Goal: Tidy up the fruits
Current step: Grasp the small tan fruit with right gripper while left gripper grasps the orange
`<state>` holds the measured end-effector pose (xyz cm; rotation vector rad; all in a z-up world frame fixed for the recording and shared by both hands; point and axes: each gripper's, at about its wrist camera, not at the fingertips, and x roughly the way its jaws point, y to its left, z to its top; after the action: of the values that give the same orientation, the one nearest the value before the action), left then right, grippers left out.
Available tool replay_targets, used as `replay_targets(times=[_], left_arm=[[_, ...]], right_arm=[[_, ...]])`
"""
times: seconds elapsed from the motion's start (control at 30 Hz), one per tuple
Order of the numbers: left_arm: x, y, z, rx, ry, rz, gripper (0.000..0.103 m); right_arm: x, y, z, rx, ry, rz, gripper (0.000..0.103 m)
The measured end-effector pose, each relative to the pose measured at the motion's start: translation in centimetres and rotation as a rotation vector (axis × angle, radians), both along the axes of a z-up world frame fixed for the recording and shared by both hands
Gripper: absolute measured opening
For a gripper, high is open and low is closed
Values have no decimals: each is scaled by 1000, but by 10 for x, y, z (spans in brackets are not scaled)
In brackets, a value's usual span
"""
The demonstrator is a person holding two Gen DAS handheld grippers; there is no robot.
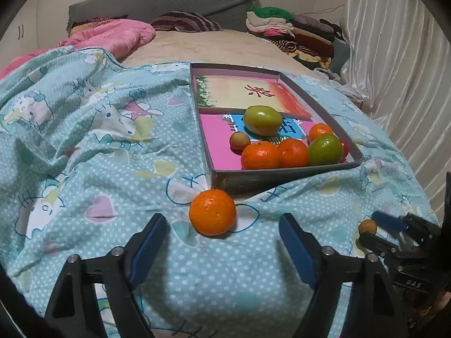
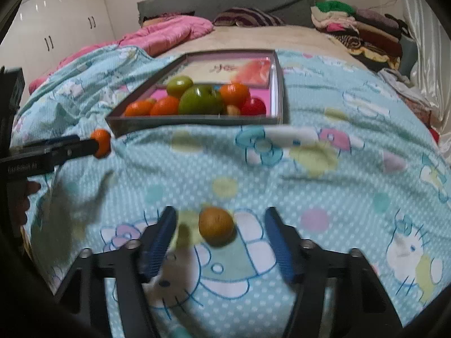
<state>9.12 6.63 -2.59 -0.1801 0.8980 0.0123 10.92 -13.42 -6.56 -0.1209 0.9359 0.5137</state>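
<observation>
A grey shallow box (image 1: 284, 178) lies on the bed and holds several fruits: oranges, two green ones (image 1: 262, 120), a small brown one. In the left wrist view my left gripper (image 1: 222, 235) is open, its blue fingers on either side of a loose orange (image 1: 212, 212) on the blanket just before the box. In the right wrist view my right gripper (image 2: 220, 232) is open around a small brown fruit (image 2: 216, 226) on the blanket. The box also shows in the right wrist view (image 2: 194, 122), with the left gripper and orange (image 2: 102, 143) at the left.
The blanket (image 1: 84, 146) is blue-green with cartoon cats and lies in folds. A pink quilt (image 1: 112, 35) and pillow lie at the bed head, folded clothes (image 1: 296, 32) at back right, a white curtain (image 1: 400, 64) on the right. White cupboards (image 2: 56, 22) stand at left.
</observation>
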Motion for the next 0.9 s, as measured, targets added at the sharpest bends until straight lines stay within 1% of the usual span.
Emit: replay_targets(times=[0.07,0.1,0.17,0.23,0.27,0.4,0.47,0.53,0.6,0.77,0.9], left_arm=[[0,1,-2,-9,2,-4,76],[1,1,-2,-14,1,-8,73],[1,1,-2,-27,-6,-17,68],[3,1,-4,-37,-8,-21,63],[4,1,-5,-41,-5,-22,63],[8,2,-10,-35,1,-18,57],[11,4,-11,-40,-2,-10,52],[13,7,-13,-46,2,1,41],[14,9,-15,-44,7,1,37],[12,12,-11,-79,11,-10,36],[3,10,11,-99,-47,-35,36]], right_arm=[[-2,0,-1,-7,-3,2,47],[-2,0,-1,-4,-3,8,44],[-1,1,-2,-5,-3,15,33],[1,2,-3,-9,2,29,30],[1,3,-3,-10,3,34,26],[1,3,-1,-8,-3,39,26],[1,2,1,5,-6,36,26],[2,2,4,20,-15,33,26],[2,-1,8,37,-24,33,26],[3,-4,15,63,-41,27,26],[7,-9,21,91,-48,19,26]])
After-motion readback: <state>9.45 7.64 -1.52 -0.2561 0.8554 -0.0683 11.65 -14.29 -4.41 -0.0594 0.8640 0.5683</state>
